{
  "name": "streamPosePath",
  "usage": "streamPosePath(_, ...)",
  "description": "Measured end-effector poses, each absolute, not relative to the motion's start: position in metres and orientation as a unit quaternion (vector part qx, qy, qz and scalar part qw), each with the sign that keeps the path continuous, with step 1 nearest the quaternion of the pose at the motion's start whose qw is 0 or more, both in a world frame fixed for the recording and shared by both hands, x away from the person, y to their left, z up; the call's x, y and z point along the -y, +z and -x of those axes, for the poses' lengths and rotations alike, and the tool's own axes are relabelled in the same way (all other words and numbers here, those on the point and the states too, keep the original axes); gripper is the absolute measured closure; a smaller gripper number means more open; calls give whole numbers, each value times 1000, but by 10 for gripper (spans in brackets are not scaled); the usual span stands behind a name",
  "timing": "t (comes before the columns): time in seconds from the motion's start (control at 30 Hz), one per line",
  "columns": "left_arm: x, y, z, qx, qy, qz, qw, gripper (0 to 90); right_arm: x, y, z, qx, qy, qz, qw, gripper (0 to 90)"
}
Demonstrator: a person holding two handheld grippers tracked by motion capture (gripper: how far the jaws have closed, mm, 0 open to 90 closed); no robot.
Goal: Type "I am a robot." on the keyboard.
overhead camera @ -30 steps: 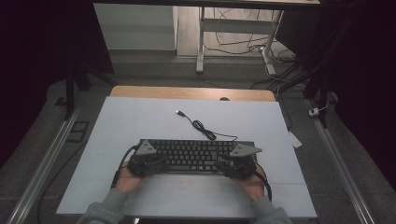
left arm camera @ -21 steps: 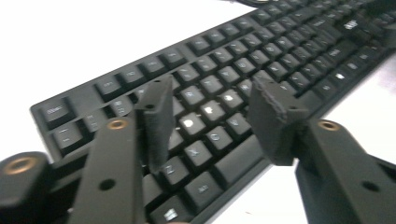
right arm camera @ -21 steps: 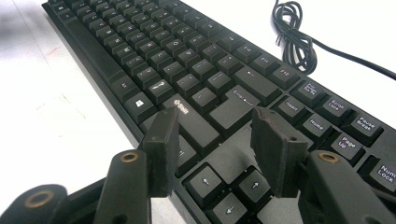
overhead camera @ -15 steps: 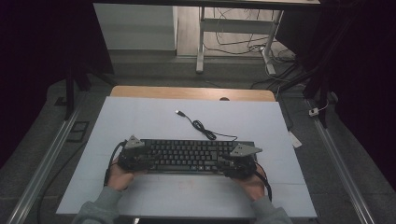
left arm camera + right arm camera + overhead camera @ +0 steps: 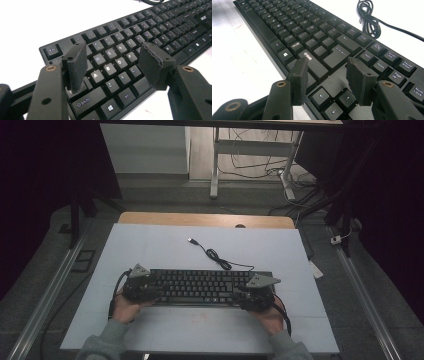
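The keyboard (image 5: 140, 47) keys read Esc, Shift, Alt, Enter, Home, Insert.

a lab: white table (image 5: 150, 245) on rails (image 5: 47, 295), dark curtains.

A pale blue-white rectangular mat (image 5: 150, 245) covers most of a light wooden tabletop (image 5: 200, 218), whose bare strip shows along the far edge. Grey carpeted floor (image 5: 165, 195) surrounds the table. Silver metal rails (image 5: 47, 295) run along the floor at the left and right sides. Beyond the far edge stand a white panel (image 5: 145, 147) and a grey metal desk frame (image 5: 216, 165) with loose dark cables (image 5: 250, 157) beneath it. The far corners of the room lie in darkness.
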State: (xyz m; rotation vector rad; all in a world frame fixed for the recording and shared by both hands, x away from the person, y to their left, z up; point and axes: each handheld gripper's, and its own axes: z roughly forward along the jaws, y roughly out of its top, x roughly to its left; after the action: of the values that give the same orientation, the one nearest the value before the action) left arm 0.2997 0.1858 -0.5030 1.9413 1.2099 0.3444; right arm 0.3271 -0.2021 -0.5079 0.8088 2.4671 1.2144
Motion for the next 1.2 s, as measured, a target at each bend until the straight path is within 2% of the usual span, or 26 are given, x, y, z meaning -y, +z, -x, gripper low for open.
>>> streamPosePath(0.47,-181,-502,-303,-462,143,-774,408,374,201,-509,-327,-854,418,-278,138,519)
streamPosePath(0.77,-175,-500,-307,-451,144,-778,413,408,200,-509,-327,-855,416,-277,139,520)
streamPosePath(0.9,-171,-500,-310,-444,145,-782,414,475,200,-509,-327,-855,416,-277,139,519)
streamPosePath(1.2,-161,-506,-316,-433,144,-793,404,782,199,-510,-327,-856,415,-275,139,519)
